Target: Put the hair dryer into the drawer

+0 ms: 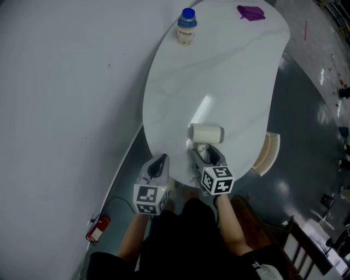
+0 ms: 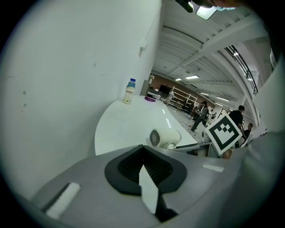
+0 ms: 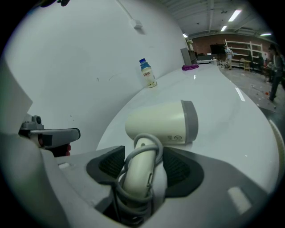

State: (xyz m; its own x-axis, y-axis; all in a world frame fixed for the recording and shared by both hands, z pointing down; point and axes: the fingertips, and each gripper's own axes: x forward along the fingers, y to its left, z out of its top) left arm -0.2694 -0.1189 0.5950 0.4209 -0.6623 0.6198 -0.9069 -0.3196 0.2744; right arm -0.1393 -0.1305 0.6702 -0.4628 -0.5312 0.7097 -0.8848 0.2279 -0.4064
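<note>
A cream hair dryer lies on the white table near its front edge, with its cord wound round the handle. In the right gripper view the hair dryer has its barrel lying crosswise and its handle running back between my jaws. My right gripper is open around that handle, with a gap showing beside the left pad. My left gripper hovers at the table's front left edge, shut and empty. The left gripper view shows the hair dryer ahead on the right.
A small bottle with a blue cap stands at the table's far left, and a purple thing lies at the far end. A pale curved wooden piece sticks out under the right edge. A grey wall runs along the left. A red object lies on the floor.
</note>
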